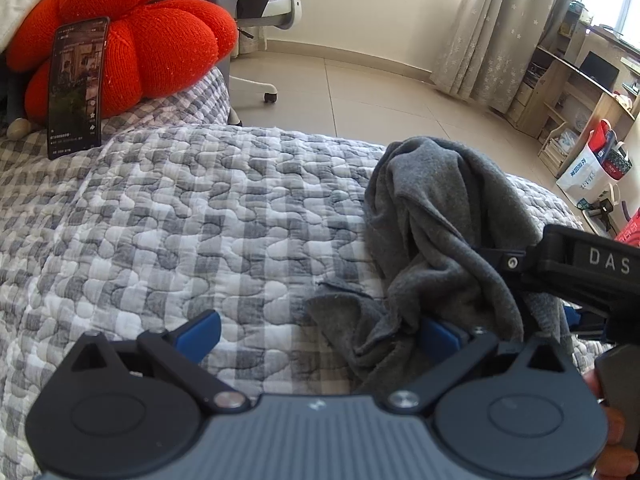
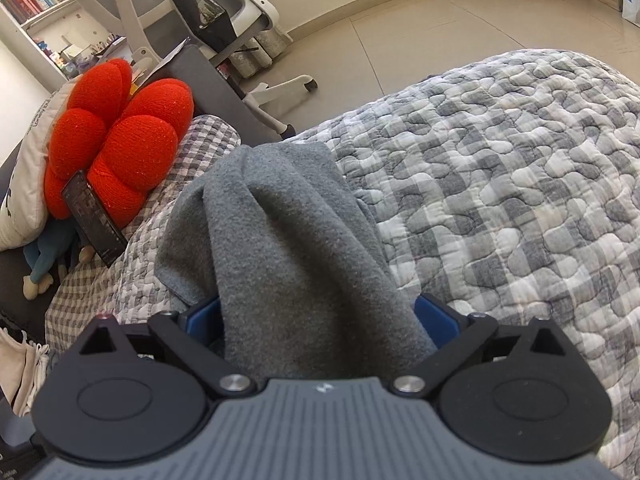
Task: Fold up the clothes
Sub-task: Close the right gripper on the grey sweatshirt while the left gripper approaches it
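Left wrist view: the left hand-held gripper [image 1: 318, 330] stands wide open over the checked quilt [image 1: 180, 220] of the bed; its right blue pad [image 1: 438, 336] touches the crumpled grey garment [image 1: 432, 220], gripping nothing. The garment lies heaped at 3 o'clock. The right hand-held gripper [image 1: 576, 276] enters at 3 o'clock, its tips hidden by cloth. A phone [image 1: 78, 88] leans on a red cushion [image 1: 132, 32] at 10 o'clock.

Right wrist view: the right hand-held gripper [image 2: 318, 320] is fully spread, garment [image 2: 280, 232] draped between both pads; whether they press it cannot be told.
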Tool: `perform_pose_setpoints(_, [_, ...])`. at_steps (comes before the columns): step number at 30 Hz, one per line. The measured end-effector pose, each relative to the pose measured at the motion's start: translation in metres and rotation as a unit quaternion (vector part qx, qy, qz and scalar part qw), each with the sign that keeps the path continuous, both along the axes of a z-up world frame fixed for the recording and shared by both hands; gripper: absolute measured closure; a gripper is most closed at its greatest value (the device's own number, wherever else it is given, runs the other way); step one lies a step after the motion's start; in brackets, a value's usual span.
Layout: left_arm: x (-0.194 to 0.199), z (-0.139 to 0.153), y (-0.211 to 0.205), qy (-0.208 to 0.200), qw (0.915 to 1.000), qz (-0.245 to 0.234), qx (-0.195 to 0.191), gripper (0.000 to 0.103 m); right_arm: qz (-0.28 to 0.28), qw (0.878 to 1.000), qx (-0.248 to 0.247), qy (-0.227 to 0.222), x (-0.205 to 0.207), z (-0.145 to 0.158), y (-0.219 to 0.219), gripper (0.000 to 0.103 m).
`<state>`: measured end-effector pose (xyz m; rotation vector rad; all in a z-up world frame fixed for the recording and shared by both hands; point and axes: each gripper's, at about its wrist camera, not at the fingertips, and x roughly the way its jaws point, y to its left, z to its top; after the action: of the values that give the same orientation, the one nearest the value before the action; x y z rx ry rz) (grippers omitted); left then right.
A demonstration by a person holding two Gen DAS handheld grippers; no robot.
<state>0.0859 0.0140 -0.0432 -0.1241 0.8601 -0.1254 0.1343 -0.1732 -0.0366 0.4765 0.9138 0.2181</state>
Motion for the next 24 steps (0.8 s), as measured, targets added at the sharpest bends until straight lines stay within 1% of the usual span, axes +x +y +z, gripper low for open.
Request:
perform_pose_setpoints(2, [-0.001,0.000,0.001,-0.004,1.0000,-0.002,-0.002,0.000,0.009,1.000,-0.009,-0.005,0.000,-0.001,0.002,0.000])
perform_pose_setpoints(5, [-0.005,0.001,0.003,-0.015,0.9998,-0.011,0.002,0.000,0.009,1.000,-0.004,-0.008,-0.001,0.000,0.000,0.000])
perform_pose_setpoints(7, [-0.010,0.005,0.003,-0.030,0.9992,-0.024,0.012,0.000,0.006,1.000,0.007,-0.008,-0.003,0.003,-0.003,0.007])
perform_pose_setpoints(8, [-0.012,0.006,0.003,-0.035,0.9989,-0.027,0.017,0.000,0.003,1.000,0.017,-0.007,-0.005,0.005,-0.005,0.016])
perform_pose_setpoints(9, [-0.014,0.008,0.003,-0.038,0.9987,-0.028,0.019,0.000,0.000,1.000,0.026,-0.006,-0.007,0.008,-0.008,0.023])
perform_pose_setpoints(10, [-0.015,0.009,0.003,-0.041,0.9985,-0.029,0.020,0.001,-0.003,1.000,0.027,-0.010,-0.009,0.012,-0.009,0.027])
perform_pose_setpoints(12, [-0.018,0.012,0.003,-0.045,0.9983,-0.030,0.022,0.002,-0.005,1.000,0.009,-0.025,-0.014,0.020,-0.007,0.044])
perform_pose_setpoints(13, [-0.019,0.013,0.003,-0.047,0.9982,-0.030,0.022,0.003,-0.005,0.999,-0.001,-0.033,-0.016,0.023,-0.007,0.051])
perform_pose_setpoints(15, [-0.020,0.016,0.003,-0.052,0.9979,-0.033,0.022,0.008,-0.005,0.999,-0.008,-0.043,-0.019,0.027,-0.007,0.087])
perform_pose_setpoints(18, [-0.022,0.018,0.003,-0.054,0.9977,-0.036,0.018,0.014,-0.013,0.998,0.006,-0.058,-0.023,0.034,-0.013,0.088])
perform_pose_setpoints(20, [-0.022,0.021,0.005,-0.056,0.9977,-0.036,0.008,0.015,-0.013,0.997,0.003,-0.077,-0.029,0.044,-0.015,0.089])
perform_pose_setpoints(24, [-0.027,0.032,0.005,-0.082,0.9961,-0.032,-0.003,0.015,-0.009,0.994,-0.001,-0.106,-0.040,0.060,-0.020,0.089])
